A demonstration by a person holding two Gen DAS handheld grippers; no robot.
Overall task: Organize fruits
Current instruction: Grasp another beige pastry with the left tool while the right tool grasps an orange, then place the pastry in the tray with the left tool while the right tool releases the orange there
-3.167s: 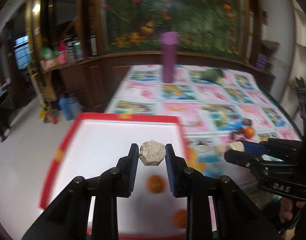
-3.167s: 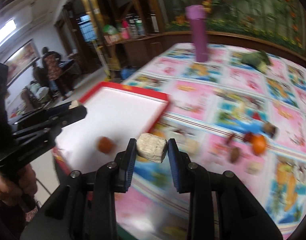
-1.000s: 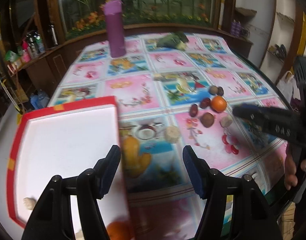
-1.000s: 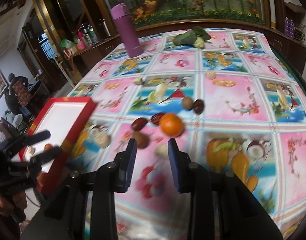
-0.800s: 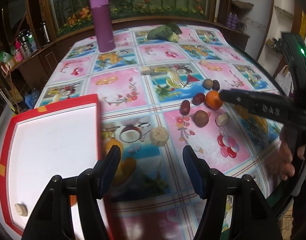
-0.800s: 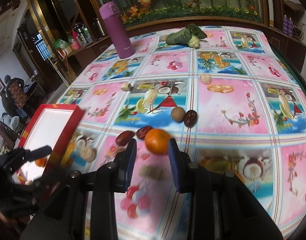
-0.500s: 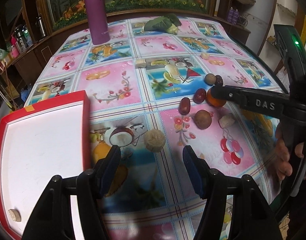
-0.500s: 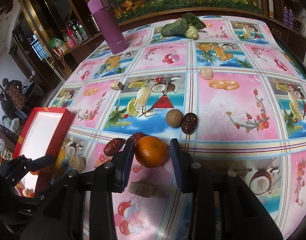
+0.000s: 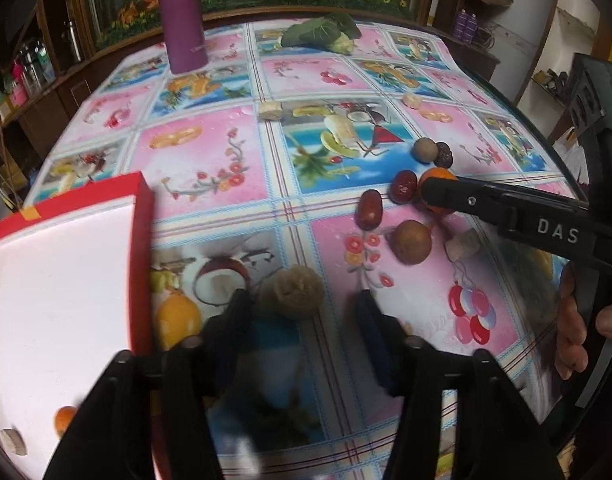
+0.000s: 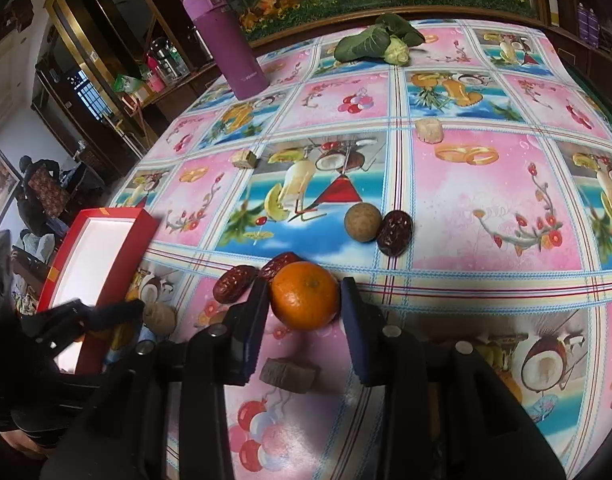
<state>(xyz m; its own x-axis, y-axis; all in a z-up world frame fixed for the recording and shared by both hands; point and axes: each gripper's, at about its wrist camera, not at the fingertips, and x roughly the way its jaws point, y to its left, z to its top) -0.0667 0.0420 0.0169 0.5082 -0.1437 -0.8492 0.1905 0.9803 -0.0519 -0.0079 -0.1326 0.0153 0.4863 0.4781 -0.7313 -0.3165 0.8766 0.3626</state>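
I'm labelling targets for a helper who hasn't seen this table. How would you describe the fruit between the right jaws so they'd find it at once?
Start at the tall purple flask at the far edge of the fruit-print tablecloth, then come toward the near side to a cluster of small fruits. The orange sits there between the right gripper's open jaws. It alone is bright orange among dark red dates and brown balls.

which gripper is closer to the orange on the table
Right. The right gripper has its open fingers on either side of the orange, not yet clamped. The left gripper is off toward the red tray, straddling a tan round fruit.
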